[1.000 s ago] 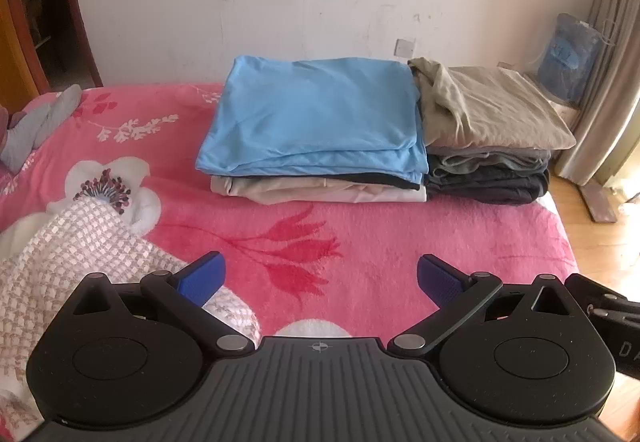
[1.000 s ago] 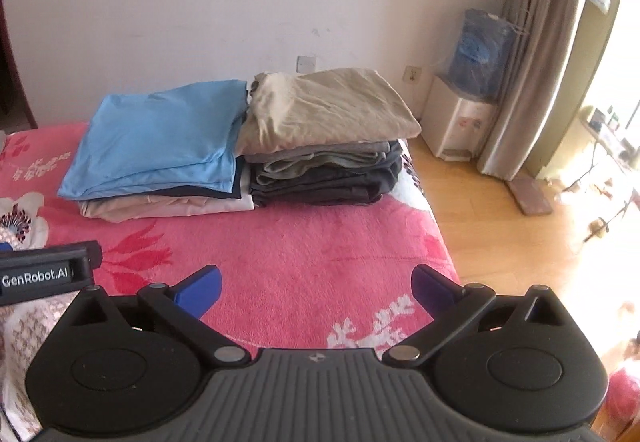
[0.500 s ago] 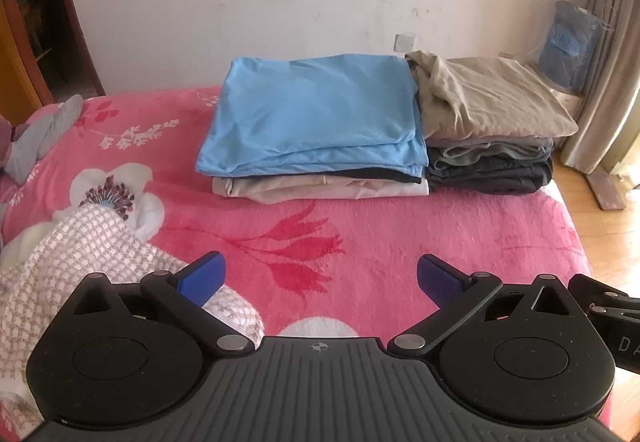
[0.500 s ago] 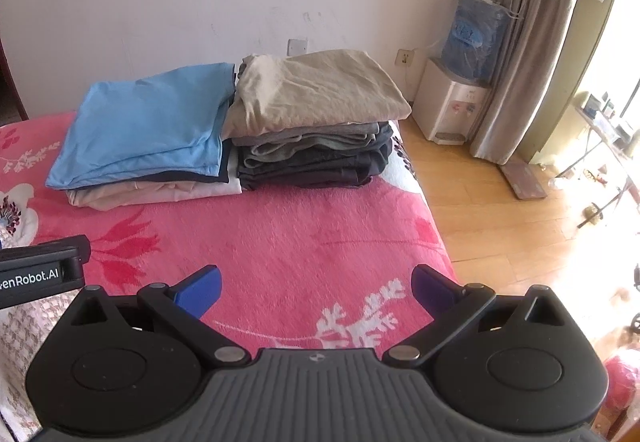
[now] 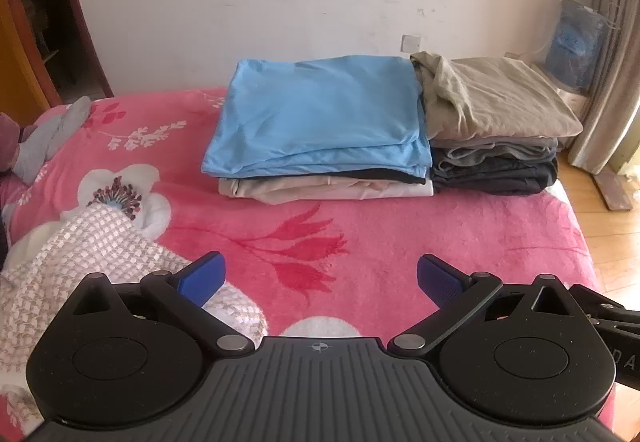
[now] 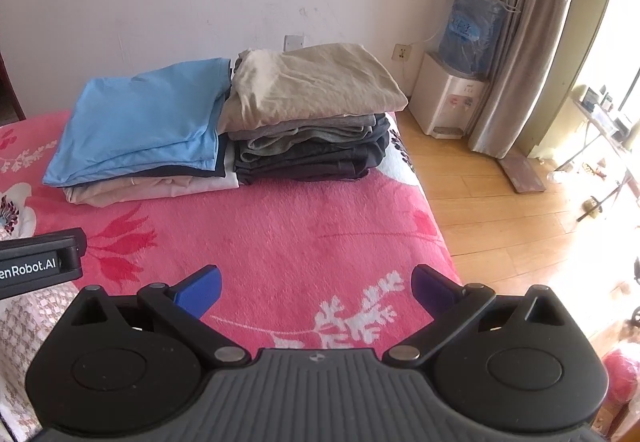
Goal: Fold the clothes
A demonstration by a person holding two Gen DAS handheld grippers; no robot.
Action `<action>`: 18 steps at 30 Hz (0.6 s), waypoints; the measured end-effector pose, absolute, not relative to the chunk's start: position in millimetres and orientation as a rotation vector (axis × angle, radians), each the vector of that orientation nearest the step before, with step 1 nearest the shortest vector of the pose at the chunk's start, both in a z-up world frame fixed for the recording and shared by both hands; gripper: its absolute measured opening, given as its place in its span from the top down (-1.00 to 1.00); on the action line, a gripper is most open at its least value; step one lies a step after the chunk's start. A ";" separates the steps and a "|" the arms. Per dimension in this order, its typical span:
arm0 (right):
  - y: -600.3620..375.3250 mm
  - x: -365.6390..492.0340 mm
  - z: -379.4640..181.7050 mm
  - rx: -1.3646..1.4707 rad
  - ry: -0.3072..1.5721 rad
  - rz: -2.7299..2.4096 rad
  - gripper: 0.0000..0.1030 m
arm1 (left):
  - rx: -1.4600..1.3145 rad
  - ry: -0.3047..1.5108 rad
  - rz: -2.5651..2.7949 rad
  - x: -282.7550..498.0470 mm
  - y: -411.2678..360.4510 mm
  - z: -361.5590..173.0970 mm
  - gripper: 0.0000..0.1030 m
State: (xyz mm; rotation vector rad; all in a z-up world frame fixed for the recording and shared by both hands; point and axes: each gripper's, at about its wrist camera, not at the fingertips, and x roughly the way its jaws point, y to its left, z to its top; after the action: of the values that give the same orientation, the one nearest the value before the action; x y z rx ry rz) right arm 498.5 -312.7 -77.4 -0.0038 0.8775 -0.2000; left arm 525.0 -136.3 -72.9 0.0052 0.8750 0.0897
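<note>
A: Against the frame one second back, both wrist views are showing the two stacks lower and the wall taller; the left view is now sitting more square to the blue shirt [image 5: 320,114], and the right view is taking in more wooden floor [image 6: 500,210]. Nothing on the bed is shifting.

B: Jaws?

A: The left gripper [image 5: 321,276] is standing spread wide, blue pads apart, gripping nothing, over the pink floral blanket [image 5: 400,242]. The right gripper [image 6: 316,290] is likewise released and empty, hanging above the blanket near the bed's right edge.

B: Task items?

A: The blue shirt, smooth and thin, is lying folded flat on top of a cream garment [image 5: 328,188], against the far wall. Just beside it, touching, a khaki garment [image 5: 500,102], matte and slightly creased, is topping a taller stack of grey and dark folded pieces [image 5: 496,170]. A white-and-beige checked knit cloth [image 5: 80,262], bumpy in texture, is lying crumpled and unfolded at lower left, partly under the left gripper's pad.

B: Surroundings?

A: A water dispenser [image 6: 452,98] and a beige curtain [image 6: 524,42] are standing at right
</note>
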 end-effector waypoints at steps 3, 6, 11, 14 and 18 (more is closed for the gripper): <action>-313.2 498.4 -77.4 0.008 0.876 -0.188 -1.00 | 0.000 0.892 0.085 526.5 -135.5 -73.0 -0.99; -311.6 498.1 -77.2 0.012 0.875 -0.175 -1.00 | -0.006 0.885 0.099 525.9 -134.6 -72.5 -0.99; -307.3 498.2 -76.2 0.005 0.874 -0.156 -1.00 | -0.015 0.872 0.117 525.2 -132.9 -71.4 -0.99; -306.4 498.3 -75.5 0.005 0.873 -0.152 -1.00 | -0.017 0.865 0.124 524.9 -132.0 -70.7 -0.99; -305.8 499.3 -75.5 0.001 0.870 -0.152 -1.00 | -0.021 0.862 0.129 525.0 -131.6 -70.7 -0.99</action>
State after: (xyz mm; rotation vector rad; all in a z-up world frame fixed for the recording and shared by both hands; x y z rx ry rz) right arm 499.3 -305.8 -75.5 0.0012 0.8703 -0.1521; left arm 525.0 -131.6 -70.7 -0.0214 0.8617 0.1288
